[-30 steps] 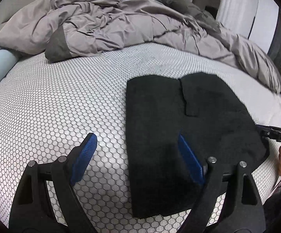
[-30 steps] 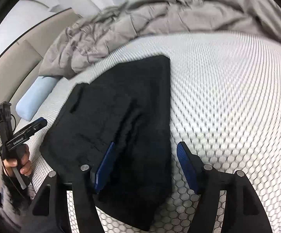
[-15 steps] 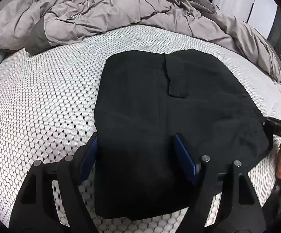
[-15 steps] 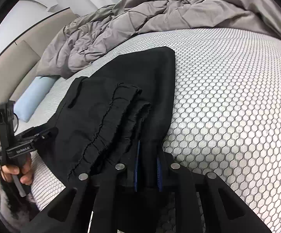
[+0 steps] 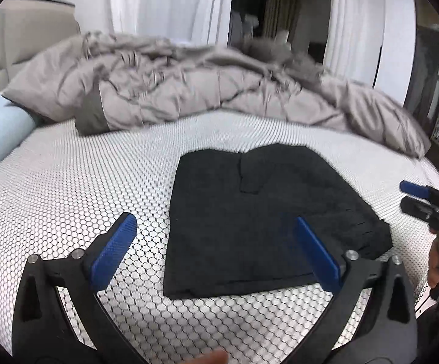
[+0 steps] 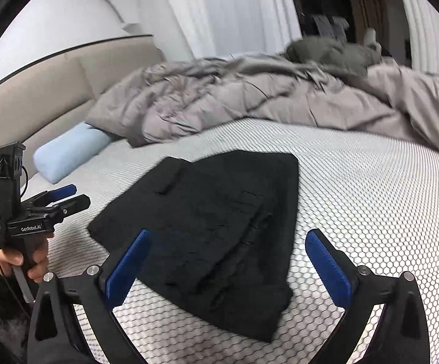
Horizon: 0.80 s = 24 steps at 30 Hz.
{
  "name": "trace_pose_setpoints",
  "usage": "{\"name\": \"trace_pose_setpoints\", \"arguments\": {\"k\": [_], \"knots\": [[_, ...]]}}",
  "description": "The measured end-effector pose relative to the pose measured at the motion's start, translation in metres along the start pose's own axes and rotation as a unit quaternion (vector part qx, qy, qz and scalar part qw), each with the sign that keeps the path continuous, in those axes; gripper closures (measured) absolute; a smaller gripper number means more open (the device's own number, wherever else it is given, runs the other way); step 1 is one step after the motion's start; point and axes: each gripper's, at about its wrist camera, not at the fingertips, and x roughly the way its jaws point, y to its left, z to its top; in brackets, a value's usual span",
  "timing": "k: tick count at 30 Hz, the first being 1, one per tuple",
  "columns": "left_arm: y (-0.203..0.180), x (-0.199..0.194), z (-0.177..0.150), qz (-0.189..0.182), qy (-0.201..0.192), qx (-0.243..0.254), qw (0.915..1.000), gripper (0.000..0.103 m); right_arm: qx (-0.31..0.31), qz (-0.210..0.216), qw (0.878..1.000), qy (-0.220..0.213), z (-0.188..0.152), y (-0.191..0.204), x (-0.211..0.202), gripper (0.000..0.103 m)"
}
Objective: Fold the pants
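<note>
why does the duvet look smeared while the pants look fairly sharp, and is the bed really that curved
Left wrist view: motion blur streaks the grey duvet and curtains, while the black pants stay fairly crisp. Right wrist view: the same smear on the duvet; the honeycomb mattress cover bulges only from fisheye distortion, with dark corners.

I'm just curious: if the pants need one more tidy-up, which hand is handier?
Probably right: the right tongs, opening and empty, frame the pants and their rumpled waistband edge; the left tongs sit toward the smoother side.
</note>
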Motion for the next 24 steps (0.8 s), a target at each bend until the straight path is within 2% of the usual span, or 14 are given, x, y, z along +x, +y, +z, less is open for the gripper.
{"name": "trace_pose_setpoints", "arguments": {"k": [7, 13, 19, 24], "knots": [[-0.012, -0.023, -0.020, 0.013, -0.032, -0.001, 0.9994, 0.001, -0.022, -0.001, 0.999, -0.033, -0.025, 0.022, -0.015, 0.000], [-0.026, -0.016, -0.027, 0.009, -0.035, -0.010, 0.9993, 0.000, -0.039, -0.009, 0.998, -0.048, -0.026, 0.033, -0.019, 0.000], [-0.039, -0.011, -0.029, 0.018, -0.037, 0.023, 0.9989, 0.000, -0.034, -0.005, 0.998, -0.061, -0.025, 0.032, -0.022, 0.000], [-0.044, -0.023, -0.025, 0.007, -0.051, 0.026, 0.9984, 0.000, -0.026, -0.004, 0.997, -0.074, -0.025, 0.025, -0.024, 0.000]]}}
